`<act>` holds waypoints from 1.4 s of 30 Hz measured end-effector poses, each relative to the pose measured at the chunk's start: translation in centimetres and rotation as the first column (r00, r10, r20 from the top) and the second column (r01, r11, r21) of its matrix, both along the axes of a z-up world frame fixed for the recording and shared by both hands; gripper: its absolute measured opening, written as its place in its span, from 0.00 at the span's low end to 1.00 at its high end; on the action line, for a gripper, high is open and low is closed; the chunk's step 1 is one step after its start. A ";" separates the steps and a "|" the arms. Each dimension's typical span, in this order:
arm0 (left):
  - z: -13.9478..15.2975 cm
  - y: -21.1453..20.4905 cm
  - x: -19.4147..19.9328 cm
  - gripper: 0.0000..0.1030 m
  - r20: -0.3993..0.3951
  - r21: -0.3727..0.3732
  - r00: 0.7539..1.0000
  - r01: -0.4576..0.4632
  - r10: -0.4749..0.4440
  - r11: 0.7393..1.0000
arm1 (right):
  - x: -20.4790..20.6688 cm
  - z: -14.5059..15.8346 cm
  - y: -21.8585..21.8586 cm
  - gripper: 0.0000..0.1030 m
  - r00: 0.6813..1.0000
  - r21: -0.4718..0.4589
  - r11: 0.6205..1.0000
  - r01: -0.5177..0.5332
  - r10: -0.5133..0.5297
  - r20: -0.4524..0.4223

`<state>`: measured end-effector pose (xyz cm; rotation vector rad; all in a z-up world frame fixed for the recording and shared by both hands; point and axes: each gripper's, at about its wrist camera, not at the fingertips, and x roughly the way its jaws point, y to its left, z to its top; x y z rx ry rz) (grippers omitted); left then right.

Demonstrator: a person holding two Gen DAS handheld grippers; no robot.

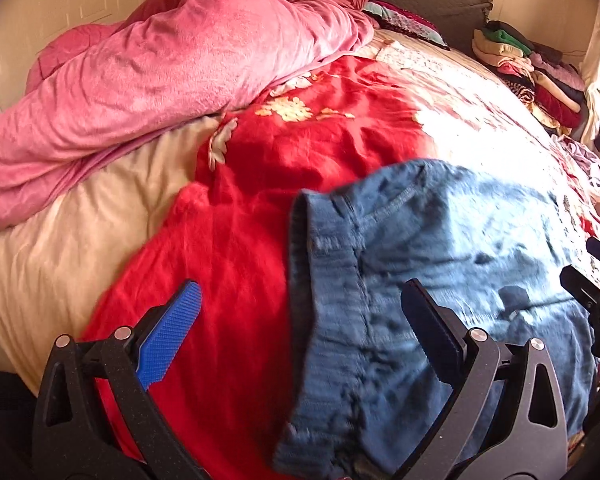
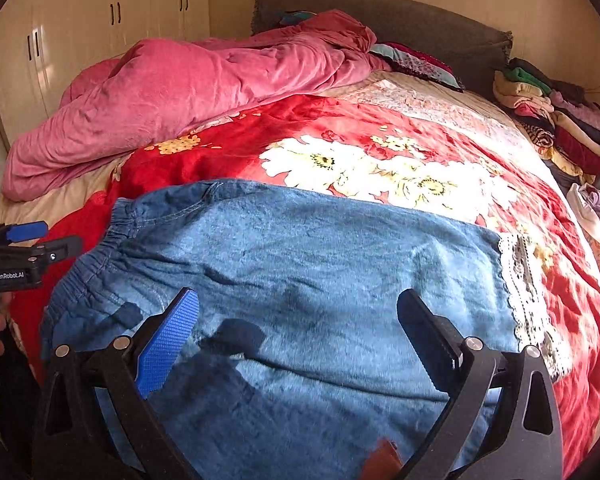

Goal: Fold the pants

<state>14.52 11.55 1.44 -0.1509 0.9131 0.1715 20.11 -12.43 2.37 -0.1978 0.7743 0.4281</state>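
Note:
Blue denim pants (image 2: 300, 264) lie flat on the red flowered blanket (image 2: 228, 152), elastic waistband at the left, white lace hem (image 2: 520, 280) at the right. In the left wrist view the pants (image 1: 440, 260) show with the waistband edge near the middle. My left gripper (image 1: 300, 308) is open and empty above the waistband edge; it also shows in the right wrist view (image 2: 40, 240) at the far left. My right gripper (image 2: 298, 312) is open and empty above the middle of the pants; its fingers (image 1: 592, 280) show at the right edge of the left wrist view.
A pink quilt (image 2: 188, 96) is heaped at the far left of the bed. A stack of folded clothes (image 2: 548, 112) sits at the far right by the dark headboard (image 2: 400, 20). Loose garments (image 2: 596, 216) lie at the right edge. Wardrobe doors (image 2: 100, 20) stand behind.

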 end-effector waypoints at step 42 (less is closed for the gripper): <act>-0.9 0.5 6.0 0.27 0.156 -0.059 0.949 0.287 -0.275 0.956 | 13.2 -5.0 9.6 0.54 0.950 -0.262 0.914 -0.311 0.303 -0.071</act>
